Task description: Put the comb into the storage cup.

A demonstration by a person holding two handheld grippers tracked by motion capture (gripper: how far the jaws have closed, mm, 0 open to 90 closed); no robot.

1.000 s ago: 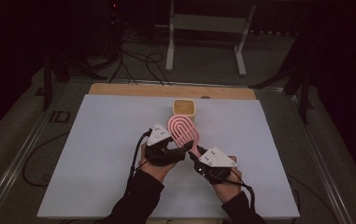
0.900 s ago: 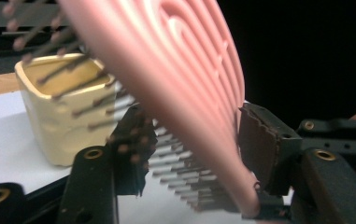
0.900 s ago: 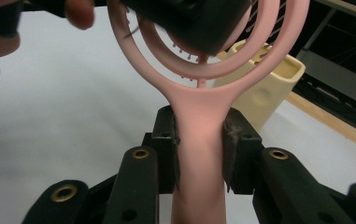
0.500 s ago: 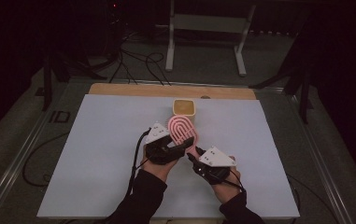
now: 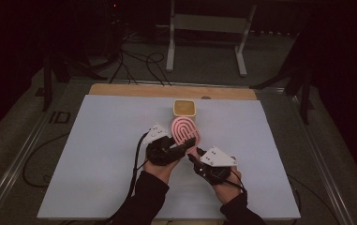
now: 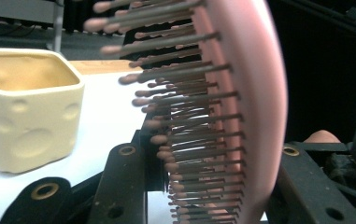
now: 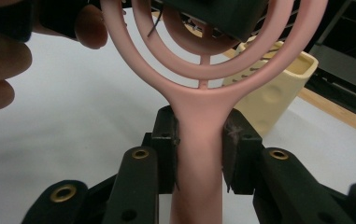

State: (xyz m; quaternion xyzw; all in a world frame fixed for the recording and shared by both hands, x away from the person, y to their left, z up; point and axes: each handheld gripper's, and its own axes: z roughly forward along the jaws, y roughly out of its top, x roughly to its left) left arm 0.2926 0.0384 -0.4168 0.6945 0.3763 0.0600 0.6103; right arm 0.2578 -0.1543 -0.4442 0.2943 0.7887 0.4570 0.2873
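The right gripper [image 5: 196, 157] clamps the handle of the pink brush [image 7: 199, 154], steadying it so the left gripper [image 5: 185, 143], whose jaws have just closed, can pinch the brush head across bristles and back. Just beyond both stands the cream cup [image 6: 28, 107], apparently empty.

hairbrush [image 6: 241, 116] top cut off — bristle tips blurred

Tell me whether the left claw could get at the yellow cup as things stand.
Probably not yet. The left claw is shut on the pink hairbrush, whose handle the right claw also clamps. The yellow cup stands just beyond the brush on the white table, nothing between them.
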